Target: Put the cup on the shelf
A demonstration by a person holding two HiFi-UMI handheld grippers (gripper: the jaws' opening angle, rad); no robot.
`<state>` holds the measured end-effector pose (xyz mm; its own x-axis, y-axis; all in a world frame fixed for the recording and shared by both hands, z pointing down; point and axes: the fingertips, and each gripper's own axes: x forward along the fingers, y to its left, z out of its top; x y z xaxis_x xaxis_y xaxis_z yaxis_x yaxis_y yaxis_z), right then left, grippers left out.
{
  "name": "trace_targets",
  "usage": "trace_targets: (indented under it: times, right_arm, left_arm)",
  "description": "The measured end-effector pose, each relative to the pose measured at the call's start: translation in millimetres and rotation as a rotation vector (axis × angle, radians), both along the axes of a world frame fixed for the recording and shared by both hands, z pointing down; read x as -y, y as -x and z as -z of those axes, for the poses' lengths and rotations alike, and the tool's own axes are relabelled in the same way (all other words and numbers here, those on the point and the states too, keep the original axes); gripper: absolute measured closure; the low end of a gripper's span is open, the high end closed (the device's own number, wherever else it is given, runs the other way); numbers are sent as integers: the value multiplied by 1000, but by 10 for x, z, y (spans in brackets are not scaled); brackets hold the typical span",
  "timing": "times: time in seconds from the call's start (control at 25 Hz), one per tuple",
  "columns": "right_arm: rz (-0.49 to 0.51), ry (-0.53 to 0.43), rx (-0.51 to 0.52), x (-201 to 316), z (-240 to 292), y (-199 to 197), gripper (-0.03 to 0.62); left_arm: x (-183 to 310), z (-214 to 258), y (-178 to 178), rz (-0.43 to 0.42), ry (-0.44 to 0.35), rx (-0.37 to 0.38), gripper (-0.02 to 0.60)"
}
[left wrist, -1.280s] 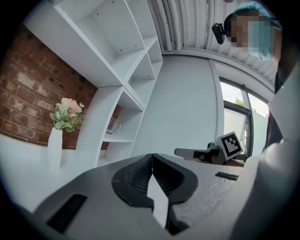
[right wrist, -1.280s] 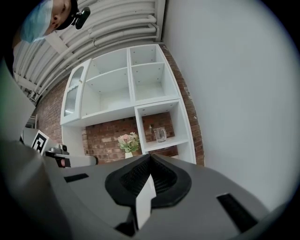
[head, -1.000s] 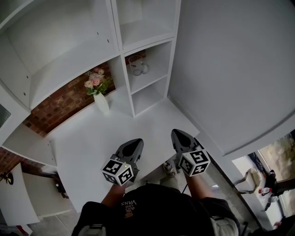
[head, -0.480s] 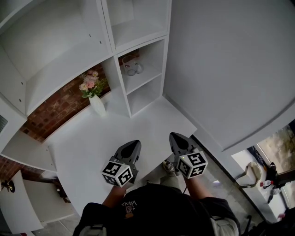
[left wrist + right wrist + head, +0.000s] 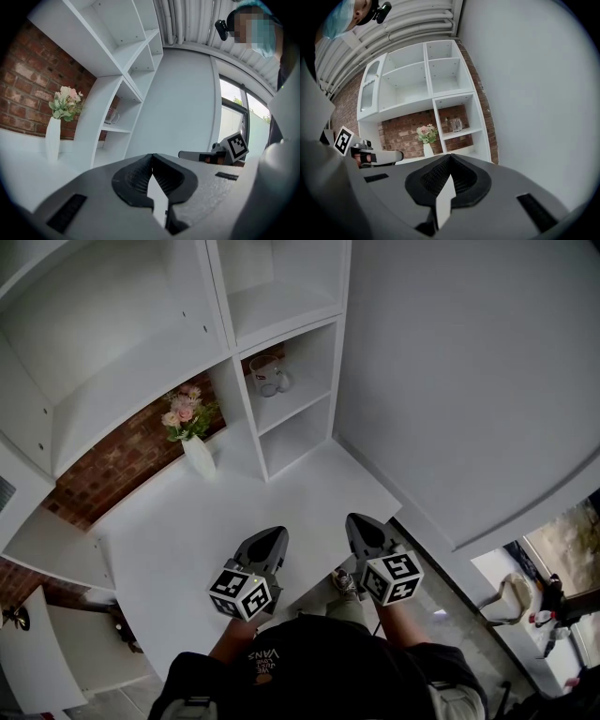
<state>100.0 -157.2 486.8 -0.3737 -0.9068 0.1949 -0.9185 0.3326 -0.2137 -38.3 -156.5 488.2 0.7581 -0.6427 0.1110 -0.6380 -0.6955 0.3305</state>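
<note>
A glass cup [image 5: 267,376] is seen standing upright on a white shelf [image 5: 298,401], in the compartment just beyond and above a vase [image 5: 199,456] of pink flowers; its handle is turned away from the vase; nothing is touching it.

The left gripper [image 5: 270,534] and the right gripper [image 5: 360,523] are held side by side at the near edge of a white desk [image 5: 178,531], well apart from the vase and on the person's side of it; both are pointed toward the shelf.

In each gripper view the jaws are shown pressed fully together with nothing between them.

From both grippers the cup lies straight ahead and higher up, past the vase; neither gripper can be judged clearly nearer to it, though the left is lined up more directly beneath it in the head view.

The cup is judged to be already in place; no further reach appears to be called for.
</note>
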Motion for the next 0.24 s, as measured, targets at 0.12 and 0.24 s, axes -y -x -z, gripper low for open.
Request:
trace_targets:
  times: [0.12, 0.24]
  right_arm:
    - [12, 7, 20, 26, -9, 16, 594]
    - [9, 5, 5, 68, -8, -2, 594]
  left_arm:
    - [31, 7, -2, 5, -4, 0, 574]
    - [60, 11, -4, 9, -6, -5, 574]
